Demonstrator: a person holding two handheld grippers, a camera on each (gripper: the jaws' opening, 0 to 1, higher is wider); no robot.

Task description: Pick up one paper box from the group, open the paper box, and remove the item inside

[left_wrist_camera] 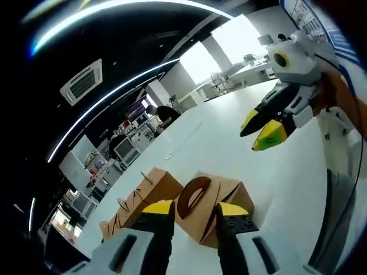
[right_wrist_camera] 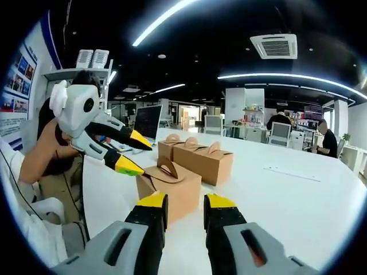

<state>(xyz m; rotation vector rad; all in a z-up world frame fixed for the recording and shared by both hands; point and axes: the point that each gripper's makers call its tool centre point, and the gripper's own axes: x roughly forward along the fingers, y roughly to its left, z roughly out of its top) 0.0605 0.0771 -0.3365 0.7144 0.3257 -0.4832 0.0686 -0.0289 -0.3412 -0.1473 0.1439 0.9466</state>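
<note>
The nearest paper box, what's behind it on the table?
Behind the nearest paper box stands a row of other closed brown boxes with handle tops. Their contents are hidden, and the far ones are partly covered by the nearer ones.

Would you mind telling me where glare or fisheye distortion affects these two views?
Left gripper view: windows blow out white, ceiling light strips bow into arcs, and the paper boxes stay sharp. Right gripper view: even light, white table curves, nearest paper box clear.
</note>
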